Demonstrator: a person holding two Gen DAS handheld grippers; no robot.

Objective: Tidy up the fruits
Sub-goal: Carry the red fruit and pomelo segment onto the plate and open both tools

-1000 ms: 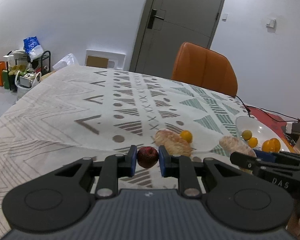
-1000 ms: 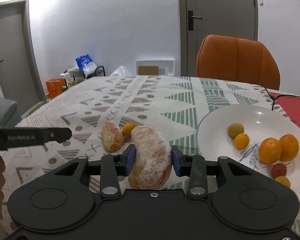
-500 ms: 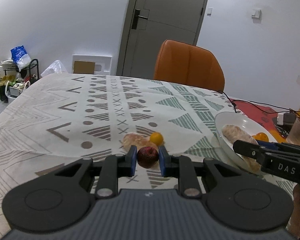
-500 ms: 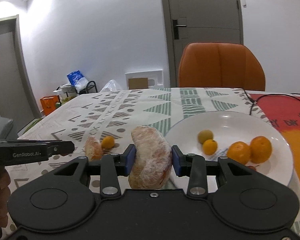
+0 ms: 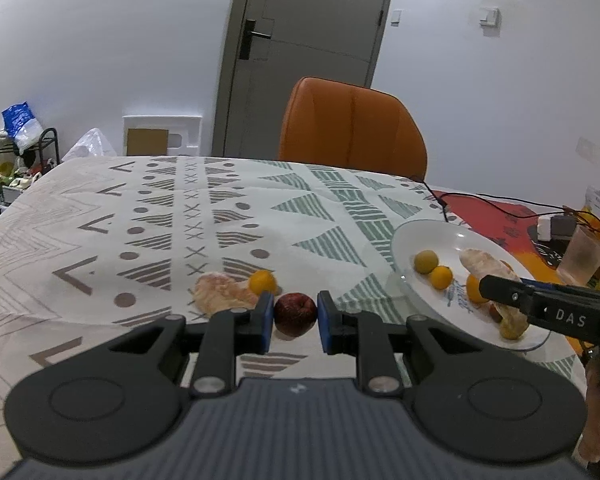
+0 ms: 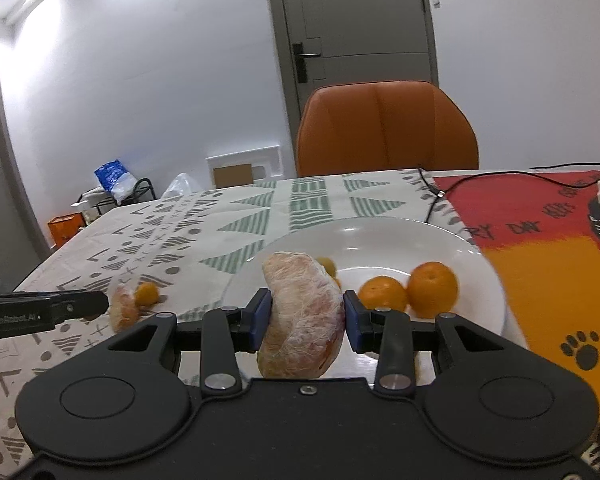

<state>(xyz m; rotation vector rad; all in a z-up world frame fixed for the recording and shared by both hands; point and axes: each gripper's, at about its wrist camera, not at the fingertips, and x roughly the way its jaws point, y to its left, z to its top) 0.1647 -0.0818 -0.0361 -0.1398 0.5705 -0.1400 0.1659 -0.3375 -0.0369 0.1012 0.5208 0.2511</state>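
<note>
Two tools carry fruit: the left tool (image 5: 292, 316) pinches a small dark-red round fruit (image 5: 295, 314) above the table; the right tool (image 6: 305, 318) clamps a peeled pomelo segment (image 6: 302, 316) over the white plate (image 6: 384, 236), which could slip or crush.

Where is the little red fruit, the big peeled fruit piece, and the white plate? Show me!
little red fruit (image 5: 295, 313), left wrist view, middle of its dark red skin.
big peeled fruit piece (image 6: 302, 316), right wrist view, middle of its pale stringy side.
white plate (image 6: 384, 242), right wrist view, bare far part inside the rim.
</note>
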